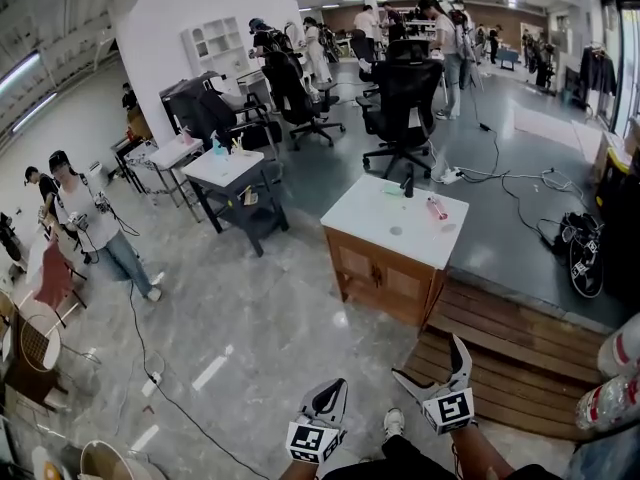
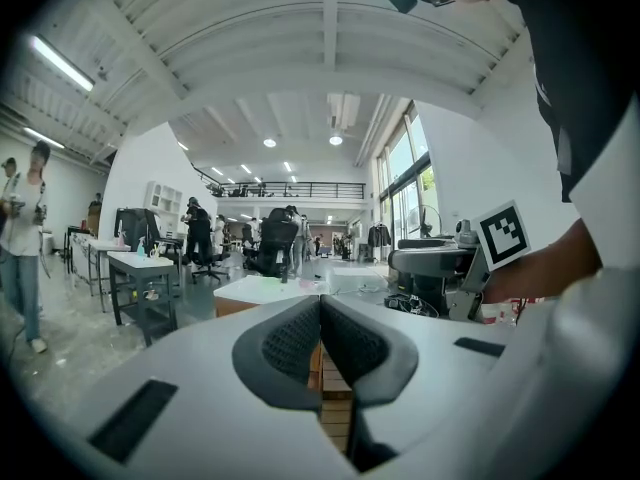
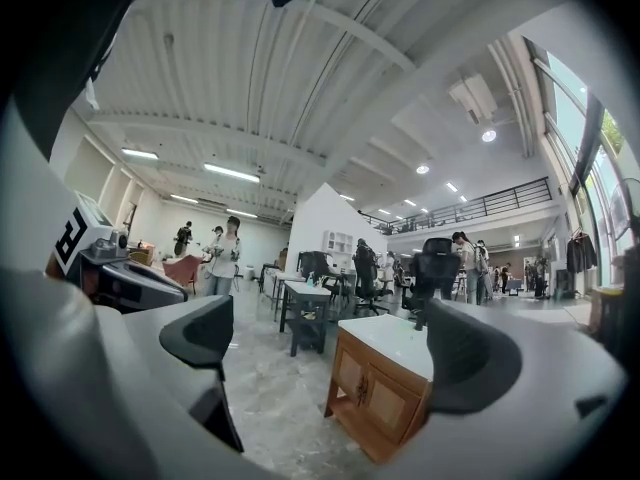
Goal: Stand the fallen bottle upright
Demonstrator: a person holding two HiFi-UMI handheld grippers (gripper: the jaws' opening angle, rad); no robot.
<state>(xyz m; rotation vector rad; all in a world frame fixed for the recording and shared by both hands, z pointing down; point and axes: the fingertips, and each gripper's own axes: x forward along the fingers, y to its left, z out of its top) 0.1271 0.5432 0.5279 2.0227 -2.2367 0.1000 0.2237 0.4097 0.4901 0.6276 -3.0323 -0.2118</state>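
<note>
A pink bottle [image 1: 437, 208] lies on its side on the white top of a wooden cabinet [image 1: 385, 268], a few steps ahead of me. A dark upright bottle [image 1: 408, 181] stands behind it. Both grippers hang low at the bottom of the head view, far short of the cabinet. My left gripper [image 1: 326, 398] is shut with nothing in it; its pads [image 2: 300, 340] meet. My right gripper [image 1: 428, 360] stands wide open and empty, and the cabinet [image 3: 385, 383] shows between its fingers [image 3: 205, 333] in the right gripper view.
A slatted wooden platform [image 1: 500, 358] lies between me and the cabinet. Beyond are a black office chair [image 1: 405, 98], a dark table with a white top [image 1: 228, 168] and floor cables [image 1: 520, 193]. A person [image 1: 85, 218] stands at the left, others far back.
</note>
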